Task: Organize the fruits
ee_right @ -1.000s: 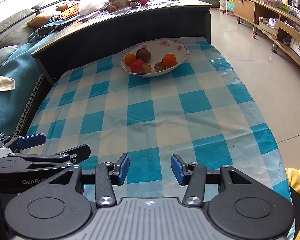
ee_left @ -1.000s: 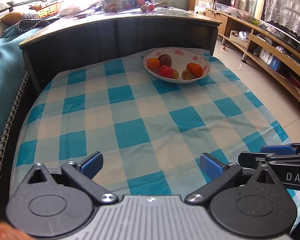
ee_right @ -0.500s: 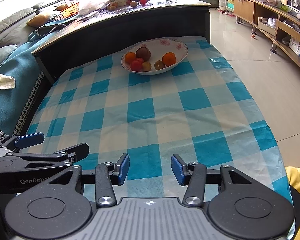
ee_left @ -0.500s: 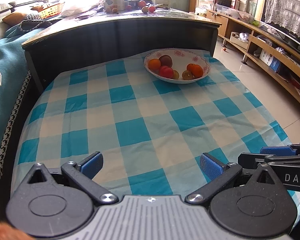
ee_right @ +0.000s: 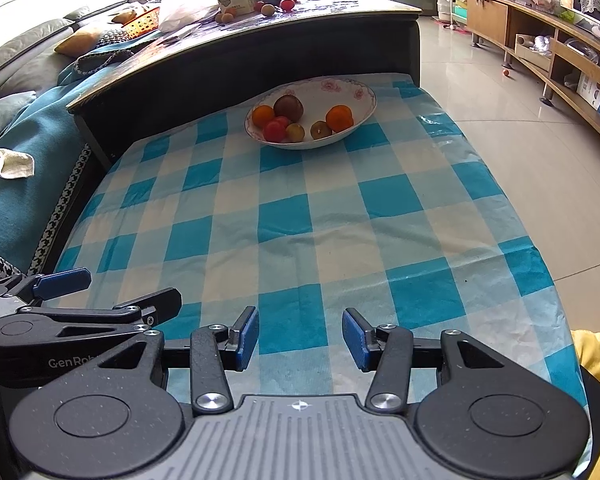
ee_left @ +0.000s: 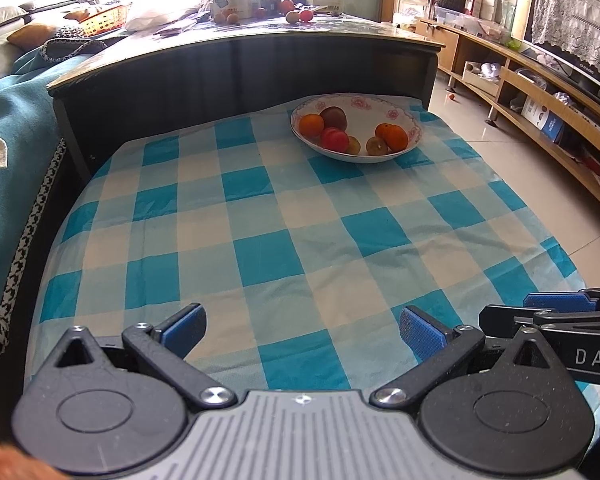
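- Checked blue-and-white cloth (ee_left: pixel 260 216) covers the surface, and the only thing on it is the floral bowl (ee_left: pixel 414 128) at the far end, well apart from both tools.
- Fruits (ee_left: pixel 340 130) lie together inside that bowl: 2 orange ones, a dark round one, a red one and 2 small brownish ones. Judging by this, the sorting is done or barely begun.
- Left tool (ee_left: pixel 300 326) hangs over the near edge with its jaws spread wide and empty.
- Right tool (ee_right: pixel 300 334) sits beside it, jaws narrower but parted, nothing between them; both look parked.
- Only the right view shows a yellow sleeve (ee_right: pixel 598 360) at the corner.
- Only the left view shows the right tool's "DAS" lettering.
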Available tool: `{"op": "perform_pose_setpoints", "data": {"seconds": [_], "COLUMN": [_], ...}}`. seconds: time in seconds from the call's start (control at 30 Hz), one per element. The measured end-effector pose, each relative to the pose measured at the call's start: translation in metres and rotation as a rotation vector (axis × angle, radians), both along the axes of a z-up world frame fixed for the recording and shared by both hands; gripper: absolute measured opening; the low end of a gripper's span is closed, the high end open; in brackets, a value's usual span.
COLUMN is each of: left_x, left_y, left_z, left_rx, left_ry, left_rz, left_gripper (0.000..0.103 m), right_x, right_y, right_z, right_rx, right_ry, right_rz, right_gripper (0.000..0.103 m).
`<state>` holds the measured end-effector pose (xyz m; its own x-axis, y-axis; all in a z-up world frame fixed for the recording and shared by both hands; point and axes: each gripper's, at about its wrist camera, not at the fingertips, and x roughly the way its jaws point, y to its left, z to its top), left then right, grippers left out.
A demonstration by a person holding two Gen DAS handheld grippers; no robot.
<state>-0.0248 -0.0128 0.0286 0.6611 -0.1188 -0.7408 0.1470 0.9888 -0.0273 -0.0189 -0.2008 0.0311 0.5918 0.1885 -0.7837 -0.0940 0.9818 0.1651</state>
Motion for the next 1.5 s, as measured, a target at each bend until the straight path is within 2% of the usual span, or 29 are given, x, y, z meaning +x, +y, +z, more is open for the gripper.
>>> {"op": "perform_pose_setpoints", "data": {"seconds": [0.4, 1.5], "left_x": [-0.007, -0.016], "left_y": [-0.003, -0.007], "left_z": [-0.005, -0.007], "left_rx": [0.027, 0.029], "left_ry": [-0.001, 0.006], "left_rz": [-0.007, -0.002], "left_gripper": [0.103, 0.103], "right_x": [-0.011, -0.02], "right_y": [0.001, -0.004], "right_z": [-0.009, -0.012], "right_rx": [-0.013, 0.003], "right_ry": [0.009, 0.014], "right_rz": [0.016, 0.006], "right_gripper": [0.043, 0.043]}}
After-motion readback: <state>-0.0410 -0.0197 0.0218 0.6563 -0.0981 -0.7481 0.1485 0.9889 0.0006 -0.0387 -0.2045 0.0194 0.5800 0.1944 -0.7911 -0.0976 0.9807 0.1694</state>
